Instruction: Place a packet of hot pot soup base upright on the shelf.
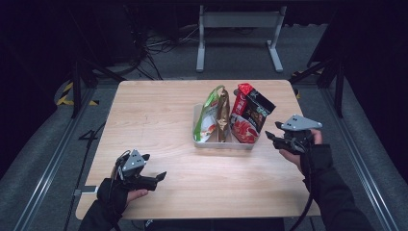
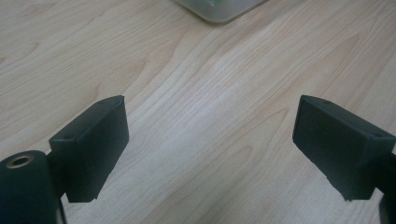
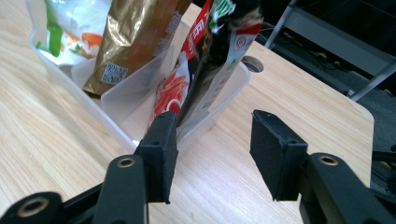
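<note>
Nearest us, the left hand-held gripper (image 1: 156, 178) hangs low over the table (image 1: 159, 120), jaws wide, empty. The right hand-held gripper (image 1: 271, 135), open too, sits just beside one clear bin (image 1: 226, 143) holding three upright snack bags: green-white (image 1: 208, 115), gold (image 1: 223, 115), red-black (image 1: 248, 115).

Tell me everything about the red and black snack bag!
The red and black snack bag is glossy, crinkly plastic, red with food pictures low down, black higher up. It stands upright and leans a little in the end section of the clear plastic bin, beside a gold bag. The right gripper is open close by, not touching it.
</note>
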